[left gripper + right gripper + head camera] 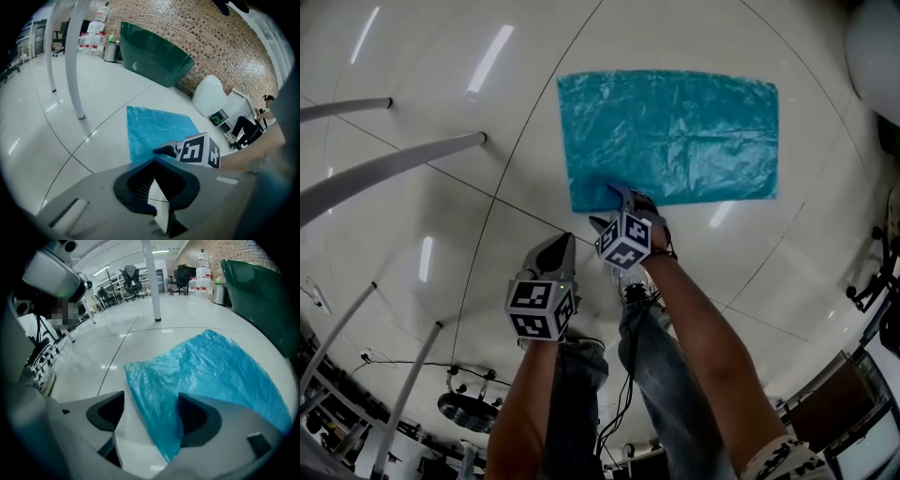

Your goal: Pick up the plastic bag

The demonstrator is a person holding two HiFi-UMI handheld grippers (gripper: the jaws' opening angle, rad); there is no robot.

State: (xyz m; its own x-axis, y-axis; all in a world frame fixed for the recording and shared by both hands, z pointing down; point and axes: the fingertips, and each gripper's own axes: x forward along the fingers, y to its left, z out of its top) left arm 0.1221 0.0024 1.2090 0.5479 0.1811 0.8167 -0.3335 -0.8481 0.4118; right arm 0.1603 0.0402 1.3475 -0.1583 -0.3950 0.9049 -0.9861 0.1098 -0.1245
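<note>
While the single blue plastic bag [670,136] lies spread flat on the white tiled floor [422,202], two tools are held low near its close edge, each carrying one marker cube. At the bag's near left corner, the right tool [605,206] has its jaws apart. In the right gripper view the corner's crumpled edge runs up between them, and the right-hand jaw covers part of the plastic. Whether either jaw actually presses the bag is hard to tell. Just beside it, the left tool [562,242] is over bare floor, clear of the bag, with its jaws together and nothing in them. Two white posts [394,159] slant across the head view's upper left, cut off by the frame. One dark green tub [154,54] stands beyond the bag.
</note>
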